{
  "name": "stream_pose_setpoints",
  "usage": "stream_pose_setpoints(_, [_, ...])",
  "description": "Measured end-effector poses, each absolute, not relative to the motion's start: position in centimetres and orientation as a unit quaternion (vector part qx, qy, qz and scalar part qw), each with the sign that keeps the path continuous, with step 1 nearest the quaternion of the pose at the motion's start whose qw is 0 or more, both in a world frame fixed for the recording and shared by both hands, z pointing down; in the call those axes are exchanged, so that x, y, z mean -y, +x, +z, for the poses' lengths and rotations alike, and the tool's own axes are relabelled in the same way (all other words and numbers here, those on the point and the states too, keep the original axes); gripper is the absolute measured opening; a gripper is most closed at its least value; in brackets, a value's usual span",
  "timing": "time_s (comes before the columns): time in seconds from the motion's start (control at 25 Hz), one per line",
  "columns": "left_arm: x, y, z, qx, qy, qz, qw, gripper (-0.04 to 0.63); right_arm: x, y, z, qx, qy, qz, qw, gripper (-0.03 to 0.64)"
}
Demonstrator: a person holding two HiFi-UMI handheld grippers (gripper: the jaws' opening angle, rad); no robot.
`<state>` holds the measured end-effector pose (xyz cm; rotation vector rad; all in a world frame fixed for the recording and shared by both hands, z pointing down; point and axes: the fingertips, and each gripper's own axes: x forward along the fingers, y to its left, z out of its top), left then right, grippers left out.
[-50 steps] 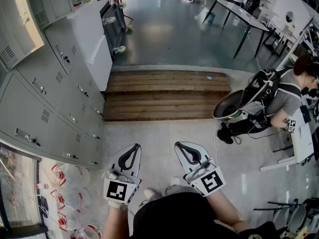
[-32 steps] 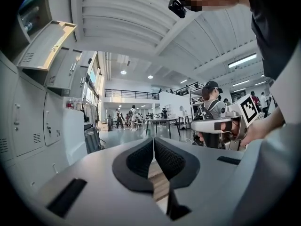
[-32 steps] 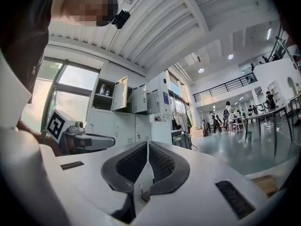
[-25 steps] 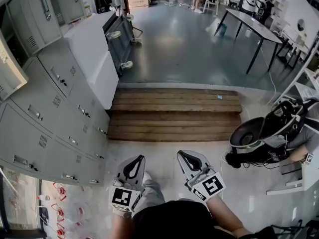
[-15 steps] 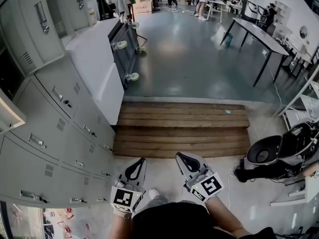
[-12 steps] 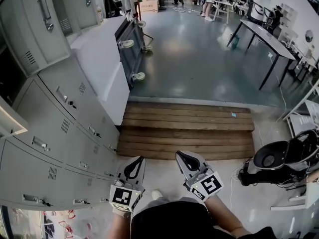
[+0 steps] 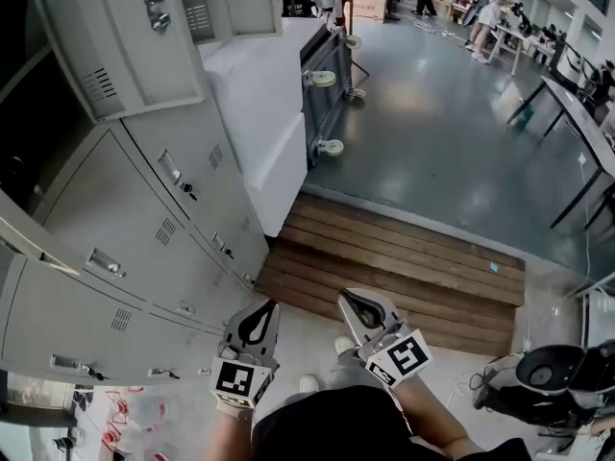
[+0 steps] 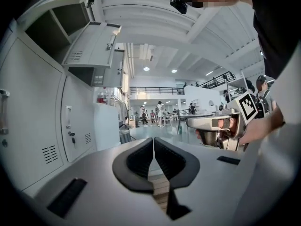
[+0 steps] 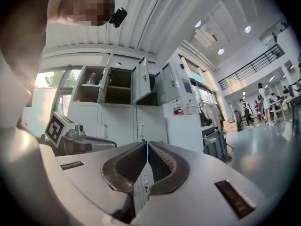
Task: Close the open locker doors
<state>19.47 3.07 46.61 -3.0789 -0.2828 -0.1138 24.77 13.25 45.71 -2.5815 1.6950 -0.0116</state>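
Locker doors (image 7: pixel 125 36) at ten o'clock are left open, untouched; left gripper (image 7: pixel 258 317) and right gripper (image 7: pixel 360 307) are held closed, empty.

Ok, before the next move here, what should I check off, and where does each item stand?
1. Left gripper empty, jaws together: ok.
2. Right gripper empty, jaws together: ok.
3. Upper locker doors shut: not ok, at least two stand open.
4. Lower locker doors shut: ok for those in view.
5. A gripper at an open door: not ok, both are held low by the person's body, apart from the lockers.
6. Open compartments free of anything that would block the doors: cannot tell.
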Motion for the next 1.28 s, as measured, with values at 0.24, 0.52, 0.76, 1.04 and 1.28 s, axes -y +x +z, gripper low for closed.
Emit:
stream_pose_setpoints(0.24, [2.3, 21.0, 47.0, -0.019, -0.999, -0.040, 0.026, 0.028, -5.5, 28.0, 45.4, -0.661, -0.750, -0.003, 0.028, 0.029])
stream_pose_setpoints(0.52, [7.1, 17.5, 46.1, -0.188, -0.981, -0.045, 0.017, 0.028, 3.1, 26.8, 42.7, -0.777, -0.628, 0.020, 0.038, 0.031])
stream_pose_setpoints(0.76, [8.6, 10.8, 46.2, -0.320, -0.945, -0.068, 0.023, 0.028, 8.5, 21.9, 39.5, -0.847, -0.527, 0.049, 0.052, 0.031])
stream_pose_setpoints(1.04, [7.2, 4.0, 44.3, -0.428, -0.902, -0.056, 0.026, 0.028, 12.3, 15.4, 34.0, -0.891, -0.433, 0.098, 0.093, 0.038])
stream_pose_setpoints(1.28, [6.2, -1.6, 45.4, -0.469, -0.880, -0.070, 0.035, 0.028, 14.6, 11.9, 29.2, -0.894, -0.407, 0.144, 0.123, 0.079])
